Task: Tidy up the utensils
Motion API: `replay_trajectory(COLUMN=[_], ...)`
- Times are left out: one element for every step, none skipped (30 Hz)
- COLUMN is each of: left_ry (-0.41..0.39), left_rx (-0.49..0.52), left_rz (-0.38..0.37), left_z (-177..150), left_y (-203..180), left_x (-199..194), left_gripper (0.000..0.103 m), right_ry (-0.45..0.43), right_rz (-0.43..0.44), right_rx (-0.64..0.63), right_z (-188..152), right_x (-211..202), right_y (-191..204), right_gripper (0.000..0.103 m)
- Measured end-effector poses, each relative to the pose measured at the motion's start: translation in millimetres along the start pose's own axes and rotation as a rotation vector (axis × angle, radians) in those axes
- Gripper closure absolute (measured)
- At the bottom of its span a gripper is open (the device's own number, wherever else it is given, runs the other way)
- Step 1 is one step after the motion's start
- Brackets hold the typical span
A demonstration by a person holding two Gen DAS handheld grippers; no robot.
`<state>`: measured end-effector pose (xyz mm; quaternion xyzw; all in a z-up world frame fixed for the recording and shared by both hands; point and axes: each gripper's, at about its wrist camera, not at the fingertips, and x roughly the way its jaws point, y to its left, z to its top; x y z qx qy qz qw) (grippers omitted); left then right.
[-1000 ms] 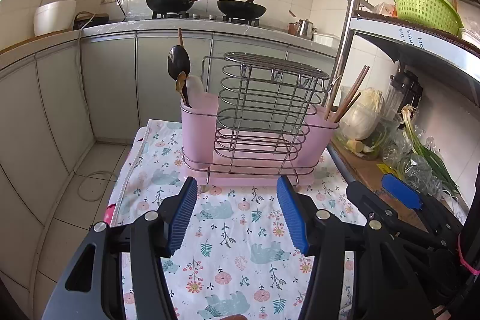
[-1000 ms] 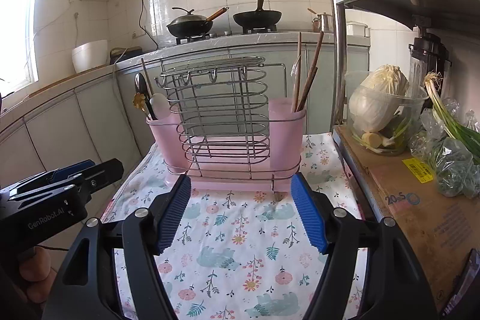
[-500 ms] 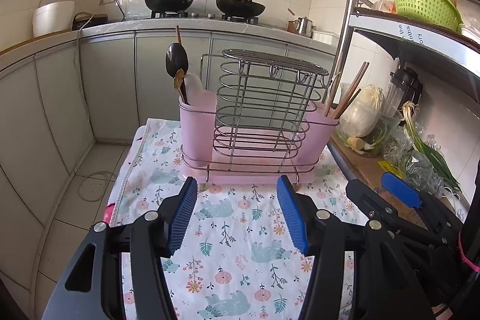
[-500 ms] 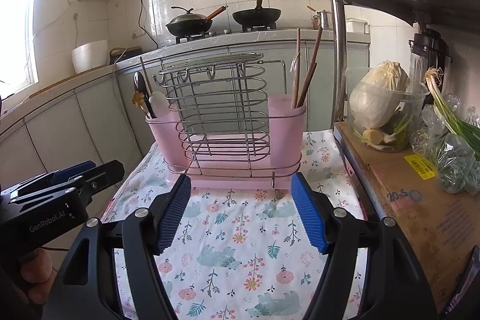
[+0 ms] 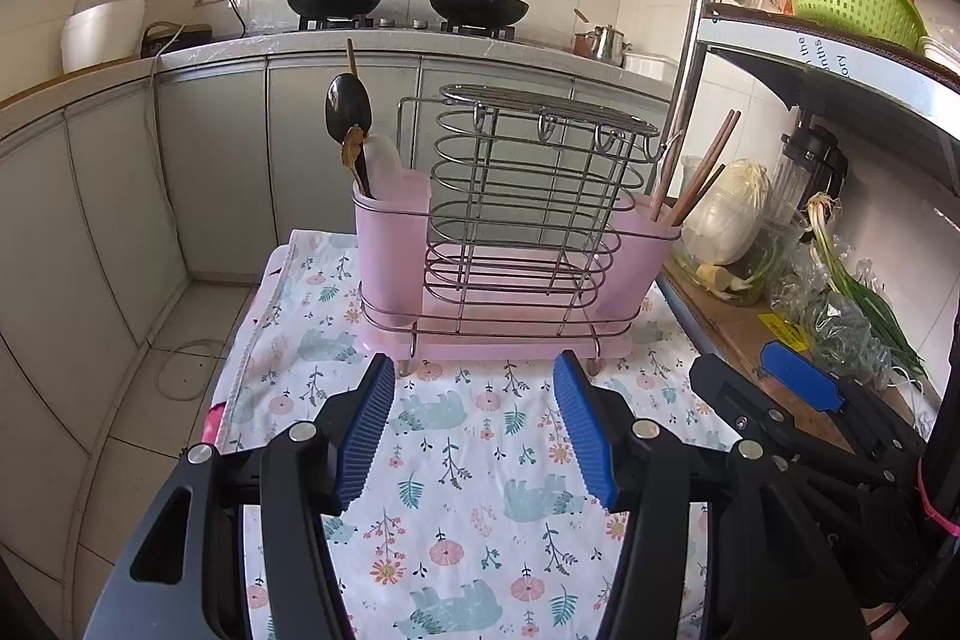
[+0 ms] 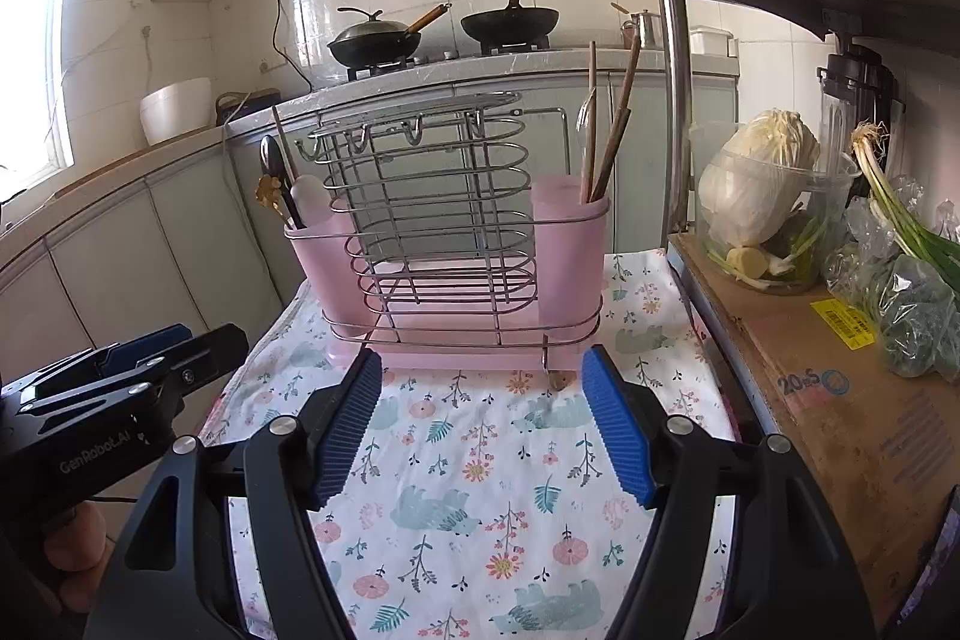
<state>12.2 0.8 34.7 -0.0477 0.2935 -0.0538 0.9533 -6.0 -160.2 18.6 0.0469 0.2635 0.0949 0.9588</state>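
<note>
utensil rack (image 5: 516, 244) slightly lower — grippers unmoved

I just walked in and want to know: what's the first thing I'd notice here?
The pink plastic utensil holder with a wire rack stands on the floral cloth, right ahead of both open grippers. Dark spoons poke up from its left cup and brown wooden chopsticks from its right. Behind, two black pans sit on the stove.

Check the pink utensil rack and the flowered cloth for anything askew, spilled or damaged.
Nothing stands out. The pink utensil rack stands upright on the flowered cloth, spoons in its left cup and chopsticks leaning in its right cup. No spill or loose utensil shows on the cloth. Both tools, left and right, are open and empty.
</note>
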Motion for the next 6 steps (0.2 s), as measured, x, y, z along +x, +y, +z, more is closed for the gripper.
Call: replay_trajectory(left_ry=[0.002, 0.003, 0.006, 0.007, 0.009, 0.012], left_rx=[-0.001, -0.003, -0.004, -0.004, -0.005, -0.005], left_rz=[0.001, 0.001, 0.0, 0.001, 0.002, 0.001], left_z=[-0.1, -0.3, -0.5, -0.6, -0.7, -1.0], left_y=[0.2, 0.6, 1.1, 1.1, 1.5, 1.7], left_x=[0.8, 1.5, 2.3, 3.3, 4.0, 4.9], left_gripper=[0.048, 0.048, 0.048, 0.048, 0.048, 0.048], right_ry=[0.001, 0.003, 0.005, 0.006, 0.008, 0.01], right_rz=[0.0, 0.0, 0.0, 0.0, 0.0, 0.0], right_rx=[0.0, 0.001, 0.001, 0.001, 0.001, 0.001], right_z=[-0.2, -0.5, -0.3, -0.5, -0.8, -1.0], right_x=[0.6, 1.2, 2.1, 3.0, 3.8, 4.8], right_y=[-0.5, -0.8, -0.9, -1.1, -1.3, -1.7], right_gripper=[0.033, 0.033, 0.033, 0.033, 0.033, 0.033])
